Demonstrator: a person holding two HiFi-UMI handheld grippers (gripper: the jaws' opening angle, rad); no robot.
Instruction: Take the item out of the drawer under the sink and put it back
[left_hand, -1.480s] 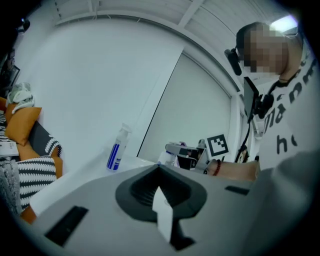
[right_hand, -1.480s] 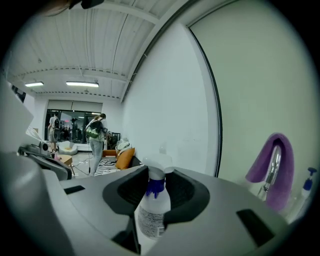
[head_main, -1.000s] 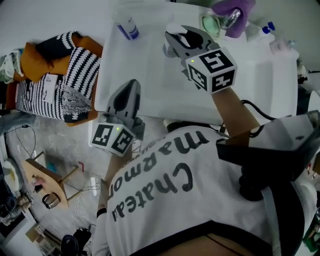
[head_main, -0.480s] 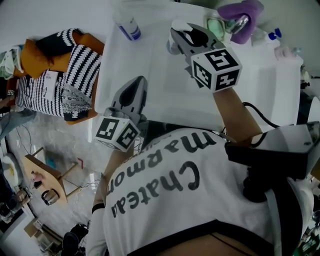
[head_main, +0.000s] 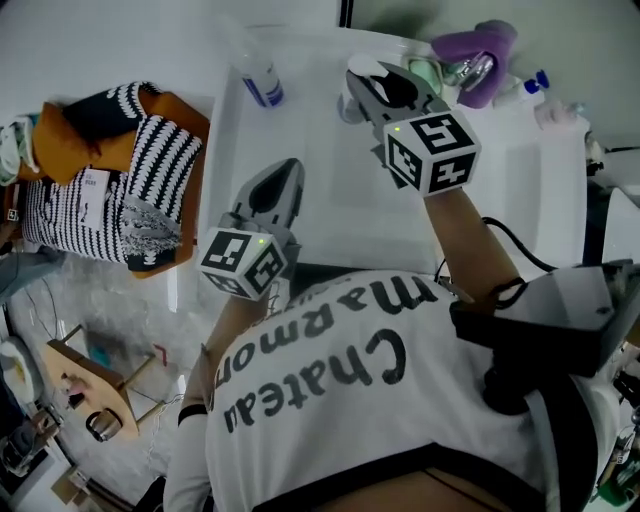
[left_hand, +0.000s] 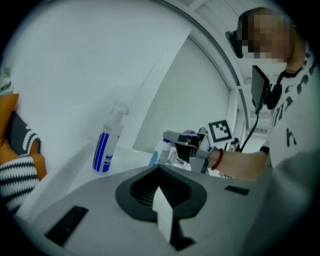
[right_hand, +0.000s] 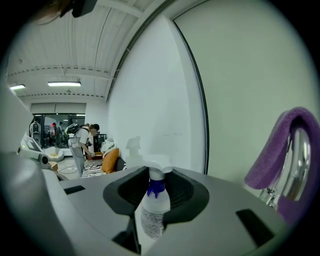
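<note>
**A:** What's changed?

**B:** Both hands have moved further in over the white sink counter (head_main: 520, 170). The right gripper (head_main: 372, 85) is now nearer the chrome tap draped in a purple cloth (head_main: 480, 45). The left gripper (head_main: 283, 172) has also come in from the front edge.

**A:** And the grips?

**B:** The right jaws clamp the small white spray bottle with a blue collar (right_hand: 152, 205), holding it above the counter. The left jaws are together on nothing.

**A:** What does that mean for the task?

**B:** The item looks to be out. Returning it seems the next step, but I can't see the drawer.
</note>
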